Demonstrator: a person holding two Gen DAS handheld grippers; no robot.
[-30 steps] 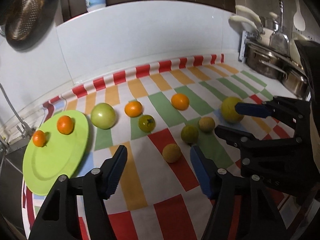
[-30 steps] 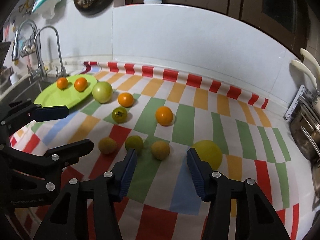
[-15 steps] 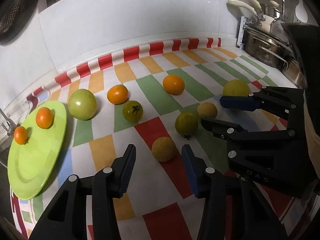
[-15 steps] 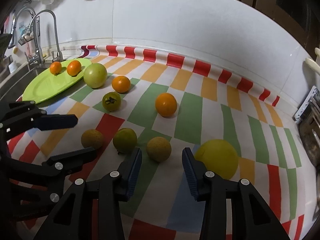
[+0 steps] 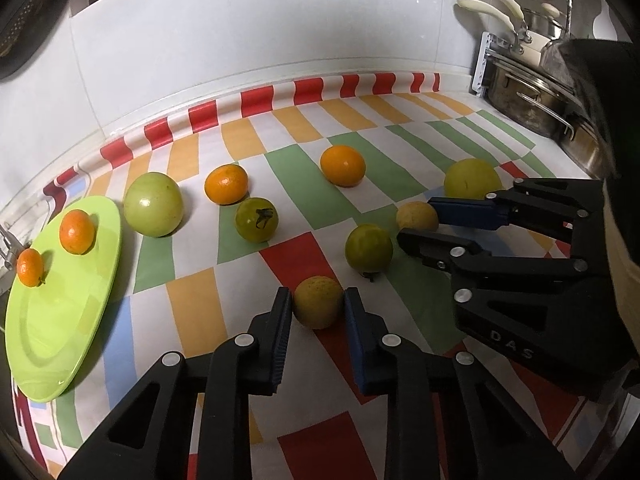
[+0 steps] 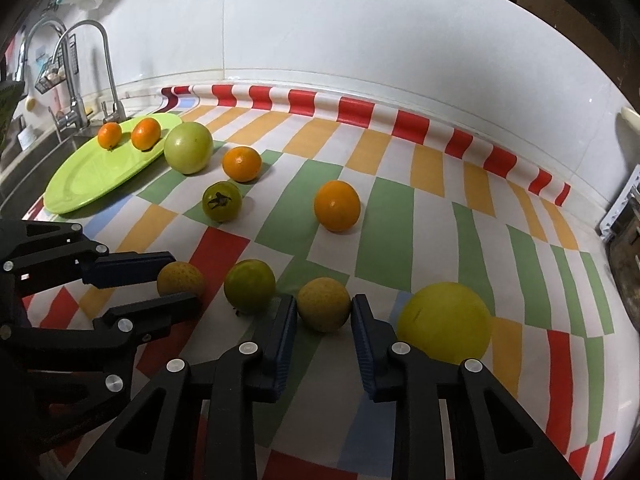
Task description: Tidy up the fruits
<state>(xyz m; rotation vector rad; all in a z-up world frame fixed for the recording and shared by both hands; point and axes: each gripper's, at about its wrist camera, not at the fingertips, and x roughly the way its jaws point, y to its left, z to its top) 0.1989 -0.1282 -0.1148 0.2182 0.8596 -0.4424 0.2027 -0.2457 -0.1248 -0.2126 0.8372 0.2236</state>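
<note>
Fruits lie on a striped cloth. My left gripper (image 5: pixel 318 304) has its jaws around a small yellow-brown fruit (image 5: pixel 319 302), pads at its sides; it also shows in the right wrist view (image 6: pixel 181 279). My right gripper (image 6: pixel 324 312) has its jaws around a second yellow-brown fruit (image 6: pixel 324 304), seen in the left wrist view too (image 5: pixel 416 216). A green fruit (image 6: pixel 249 286) lies between them. A lime-green plate (image 5: pixel 60 320) at the left holds two small oranges (image 5: pixel 76 231).
A large green fruit (image 5: pixel 153 204), two oranges (image 5: pixel 226 184) (image 5: pixel 343 165), a dark green fruit (image 5: pixel 256 219) and a big yellow fruit (image 6: pixel 444 322) lie on the cloth. Steel pots (image 5: pixel 528 100) stand at the right, a sink faucet (image 6: pixel 80 76) at the left.
Both grippers moved forward and down and narrowed, each now with its jaws around a yellow-brown fruit that lay ahead of it before.
</note>
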